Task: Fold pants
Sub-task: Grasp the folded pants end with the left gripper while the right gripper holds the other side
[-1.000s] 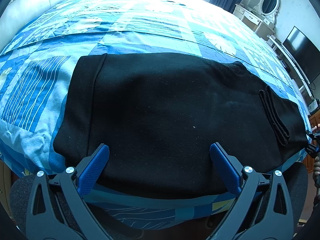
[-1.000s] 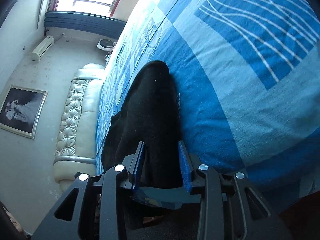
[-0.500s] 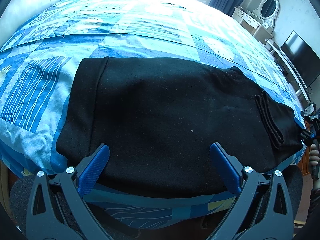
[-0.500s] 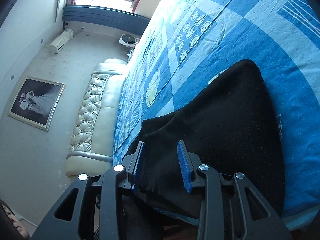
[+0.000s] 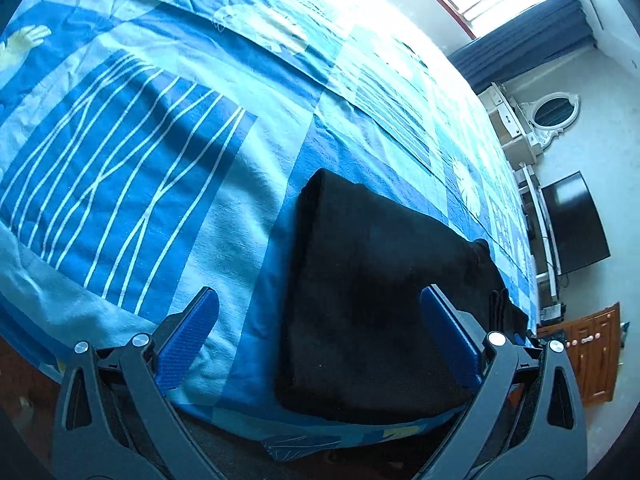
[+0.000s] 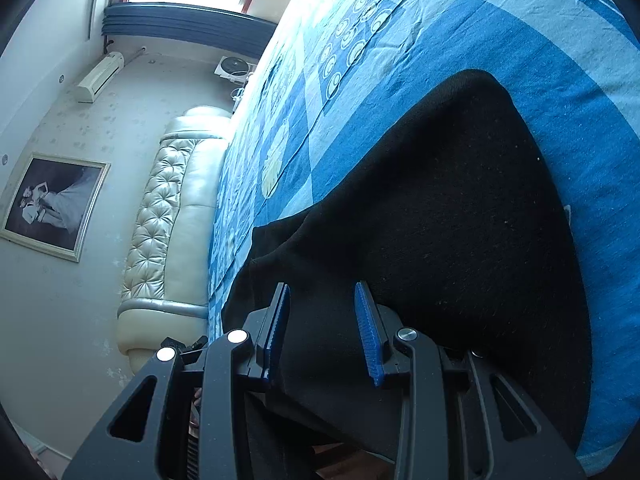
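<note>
The left gripper (image 5: 318,332) stands wide apart above the black pants (image 5: 372,304) on the blue bedspread (image 5: 140,140). The right gripper (image 6: 322,328) is clamped on the pants; a headboard (image 6: 168,216) lies at nine o'clock.

A wide bed (image 5: 248,184), covered by a wrinkled cotton sheet (image 6: 500,36) of blue and pale turquoise patchwork squares printed with white lines and rings, bore a pair of black fabric pants (image 5: 372,304), folded flat and lying near its front edge, reaching toward one corner.
</note>
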